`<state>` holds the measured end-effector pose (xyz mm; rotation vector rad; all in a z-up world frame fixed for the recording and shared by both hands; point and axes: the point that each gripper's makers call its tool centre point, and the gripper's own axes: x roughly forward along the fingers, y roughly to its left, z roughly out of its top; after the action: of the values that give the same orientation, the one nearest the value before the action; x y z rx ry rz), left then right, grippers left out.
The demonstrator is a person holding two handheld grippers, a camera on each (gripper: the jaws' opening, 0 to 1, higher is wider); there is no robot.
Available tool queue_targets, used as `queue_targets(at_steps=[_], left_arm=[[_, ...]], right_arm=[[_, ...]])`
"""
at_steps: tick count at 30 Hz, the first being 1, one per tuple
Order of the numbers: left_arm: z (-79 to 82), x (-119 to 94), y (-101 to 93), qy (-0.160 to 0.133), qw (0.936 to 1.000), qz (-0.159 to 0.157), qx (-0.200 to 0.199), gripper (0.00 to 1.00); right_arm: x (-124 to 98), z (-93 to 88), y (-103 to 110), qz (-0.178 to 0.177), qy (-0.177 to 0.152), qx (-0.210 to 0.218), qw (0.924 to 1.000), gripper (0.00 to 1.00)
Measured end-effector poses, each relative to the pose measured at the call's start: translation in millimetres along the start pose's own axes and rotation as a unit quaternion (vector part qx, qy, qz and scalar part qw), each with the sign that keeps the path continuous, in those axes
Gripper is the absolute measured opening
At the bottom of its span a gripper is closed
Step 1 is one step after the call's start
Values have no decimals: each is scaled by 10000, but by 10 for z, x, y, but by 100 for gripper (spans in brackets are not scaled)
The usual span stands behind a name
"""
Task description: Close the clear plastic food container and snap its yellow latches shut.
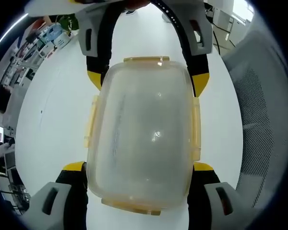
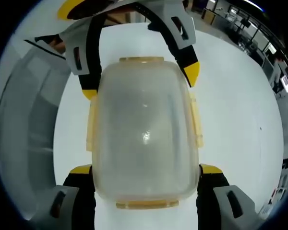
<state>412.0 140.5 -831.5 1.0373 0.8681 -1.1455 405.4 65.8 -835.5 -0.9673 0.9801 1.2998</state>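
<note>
Each hand-held gripper (image 1: 139,167) (image 2: 146,170) apparently grips opposite container (image 1: 144,134) ends.

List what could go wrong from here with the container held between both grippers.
1. The clear container appears pinched only at its ends, by the left gripper near and the right gripper far; on smooth plastic, it could slip.
2. The yellow side latches look flared outward, not snapped; pressing one may tip the container.
3. Squeezing harder could flex the lid and unseat it.
</note>
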Motion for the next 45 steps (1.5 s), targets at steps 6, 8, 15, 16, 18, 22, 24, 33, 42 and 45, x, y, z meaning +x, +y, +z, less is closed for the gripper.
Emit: queue_targets(at_steps=[6,8,15,16,18,22,24,33,42,45], left_arm=[[-153,-32,6,10,10000,13,-39,88],[-180,-43,8,-9,10000,17,-56,88],[-193,-38,26,-53,10000,30,-62,88],[-196,-35,33,-57,10000,29,-60,89],[-193,-34,43,-69,10000,27,-61,89],[-184,-29,74,-129,9999,24,-83,89],[-179,-24,93,-150,9998,29,-104,89],[-184,-11,175,-190,9997,30,-150,89],[-179,18,284,-191,9997,13,-131,90],[-171,27,317,-207,9997,20,-144,90]], right_arm=[[48,139,14,2,-16,-10,10000,88],[58,168,17,0,-11,-10,10000,88],[67,191,17,-10,-27,38,10000,88],[71,192,9,-15,-41,46,10000,88],[65,196,2,-20,-53,60,10000,88],[65,196,-28,-21,-64,62,10000,88],[64,194,-51,-18,-58,47,10000,88],[71,205,-138,5,-39,6,10000,89],[76,209,-252,-4,-51,19,10000,89],[80,206,-288,-4,-46,16,10000,89]])
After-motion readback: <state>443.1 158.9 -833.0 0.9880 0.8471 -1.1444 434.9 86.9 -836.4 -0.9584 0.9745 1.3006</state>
